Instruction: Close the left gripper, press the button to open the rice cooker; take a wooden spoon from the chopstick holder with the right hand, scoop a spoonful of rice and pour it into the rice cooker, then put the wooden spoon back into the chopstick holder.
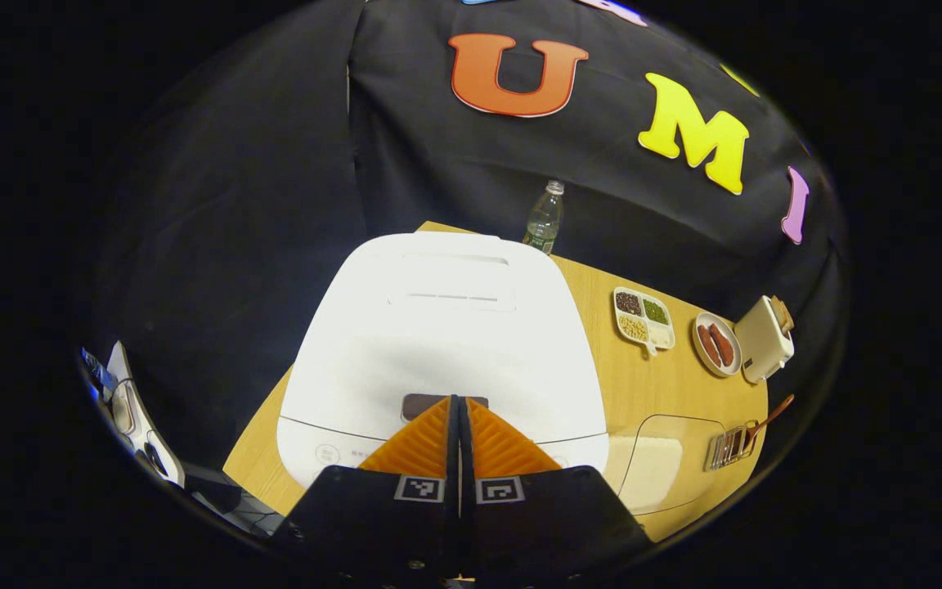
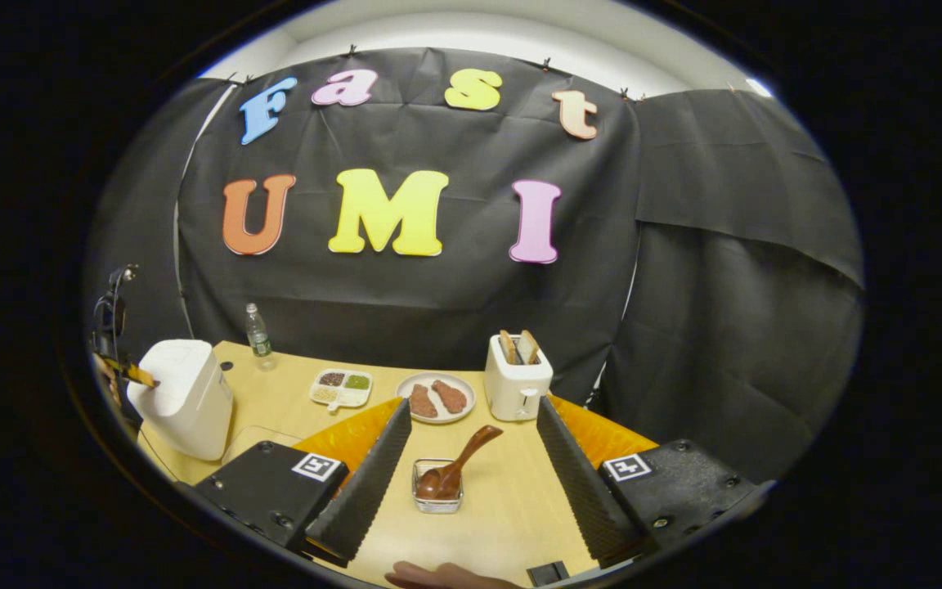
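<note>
Your left claw (image 1: pixel 459 401) is clenched, its tips together with nothing between them, right at the dark button (image 1: pixel 418 403) on the front edge of the cooker (image 1: pixel 446 327); the lid is down. The cooker looks heavy and stiff enough to sit firm under a push, though its smooth shell could let the tips slide, so keep them square on the button. To its right on the tabletop (image 1: pixel 651 384) a clear tub of rice (image 1: pixel 655 470) sits just beside the cooker, and beyond it the holder (image 1: pixel 731 446) with the spoon (image 1: pixel 769 417). Your right claw (image 2: pixel 468 458) is released, jaws wide, empty, with the holder between and a little beyond its tips. The spoon looks light, stiff and smooth; take it by the slanting handle, which leans up and right out of the holder.
</note>
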